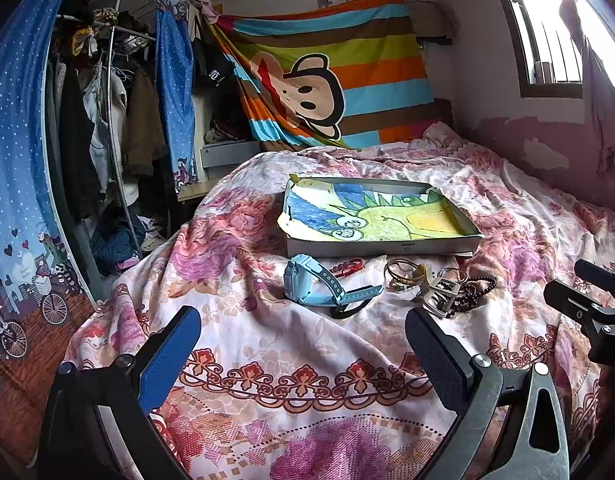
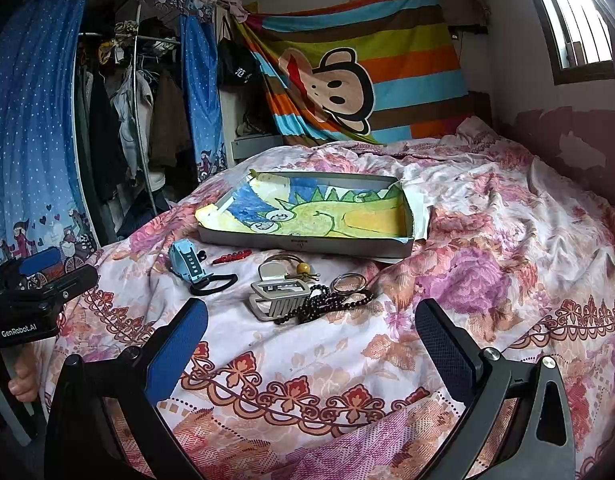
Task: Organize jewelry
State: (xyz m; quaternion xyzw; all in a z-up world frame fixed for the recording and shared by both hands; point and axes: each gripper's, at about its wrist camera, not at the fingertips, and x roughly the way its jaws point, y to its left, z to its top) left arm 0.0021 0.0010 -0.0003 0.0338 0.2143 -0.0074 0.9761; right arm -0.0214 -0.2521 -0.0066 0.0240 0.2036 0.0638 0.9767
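Tools, left (image 1: 303,344) and right (image 2: 311,336), I hold spread apart and empty; jewelry lies mid-frame before the tray (image 2: 307,245), ready for sorting.

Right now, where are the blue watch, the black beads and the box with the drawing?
blue watch (image 1: 303,280): left wrist view, on its case.
black beads (image 2: 327,304): right wrist view, mid-strand.
box (image 2: 307,245): right wrist view, front wall.
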